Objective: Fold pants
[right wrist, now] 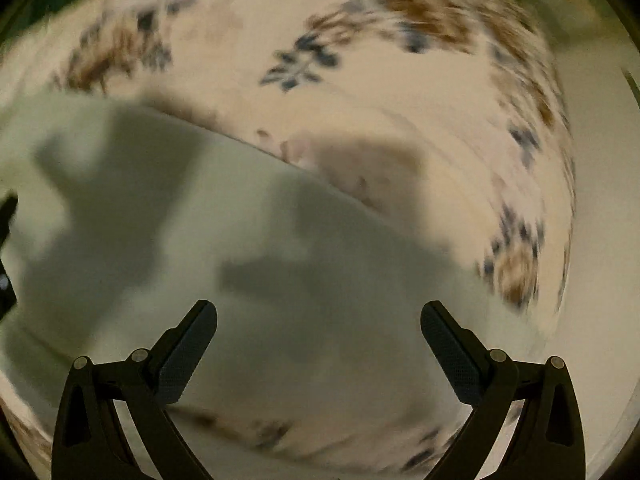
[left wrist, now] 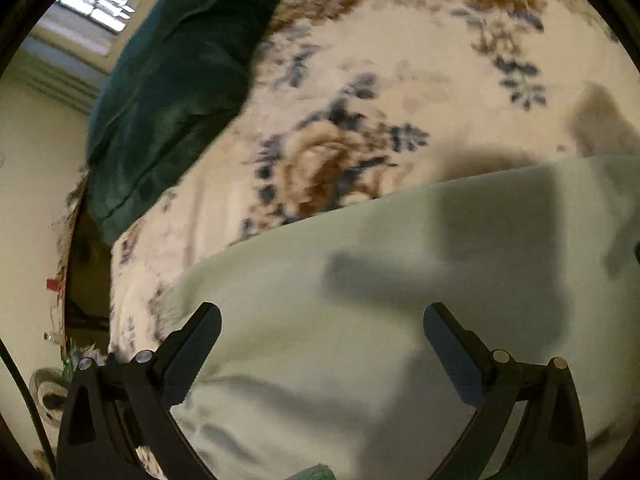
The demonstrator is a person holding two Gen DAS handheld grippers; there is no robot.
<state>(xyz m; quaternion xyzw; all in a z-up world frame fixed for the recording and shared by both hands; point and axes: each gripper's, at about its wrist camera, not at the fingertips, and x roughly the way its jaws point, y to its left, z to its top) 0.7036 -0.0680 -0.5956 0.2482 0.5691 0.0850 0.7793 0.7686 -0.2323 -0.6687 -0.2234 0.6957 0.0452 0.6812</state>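
Fingers, left gripper (left wrist: 322, 316): 2, spread wide, nothing between them, poised over pale cloth. Fingers, right gripper (right wrist: 319, 314): 2, likewise spread and empty.

Item 1, pants (left wrist: 360, 300): pale grey-green fabric lying flat on the bed (left wrist: 400, 60), which wears a cream floral cover. From the left fingers the cloth fills 12 o'clock and runs off toward 3 o'clock; its far edge slants from 8 o'clock up to 2 o'clock. From the right fingers the pants (right wrist: 240, 240) spread from 12 round to 9 o'clock, far edge falling from 10 to 3 o'clock. Long axis judged to run left to right across both views, though blur leaves waistband and cuffs indistinguishable. Both grippers sit about equally near; neither touches visibly.

Item 2, dark green cushion (left wrist: 172, 92): at 11 o'clock of the left fingers, well apart from the pants.

Containers: none seen.

Shadows of both grippers fall on the cloth.
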